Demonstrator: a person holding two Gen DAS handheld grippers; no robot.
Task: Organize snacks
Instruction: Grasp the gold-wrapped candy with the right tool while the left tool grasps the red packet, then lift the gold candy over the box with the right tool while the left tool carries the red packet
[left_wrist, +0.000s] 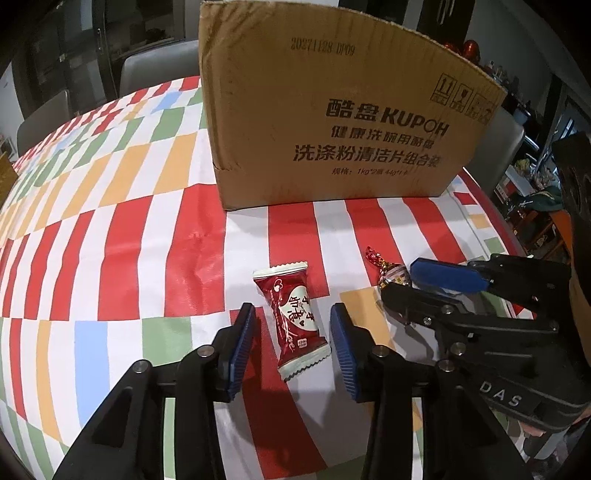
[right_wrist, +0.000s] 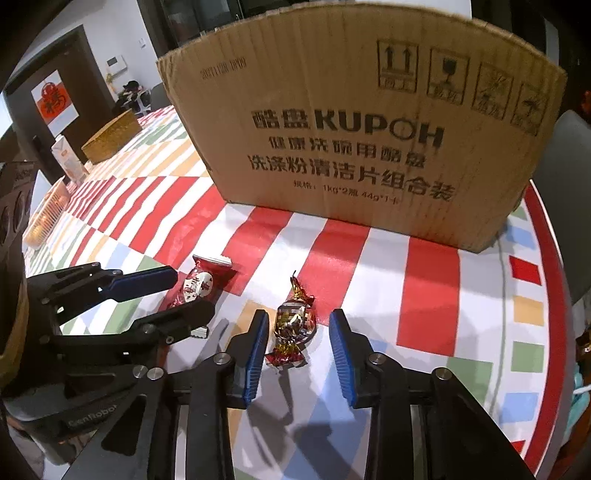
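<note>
A dark red and white snack packet (left_wrist: 293, 319) lies on the checked tablecloth between the open fingers of my left gripper (left_wrist: 293, 328); the blue pads stand on either side without touching it. A foil twist-wrapped candy (right_wrist: 293, 326) lies between the open fingers of my right gripper (right_wrist: 299, 334), also untouched. A brown cardboard box (left_wrist: 340, 122) printed KUPOH stands upright just behind both snacks. Each gripper shows in the other's view: the right gripper (left_wrist: 413, 280) beside the candy (left_wrist: 388, 271), the left gripper (right_wrist: 192, 291) around the packet (right_wrist: 197, 284).
The table (right_wrist: 424, 280) has a red, white, green and orange checked cloth, its edge curving at the right. At the far left stand a woven basket (right_wrist: 110, 134), a white carton (right_wrist: 68, 158) and an orange crate (right_wrist: 46, 214). Grey chairs (left_wrist: 159, 66) stand behind the table.
</note>
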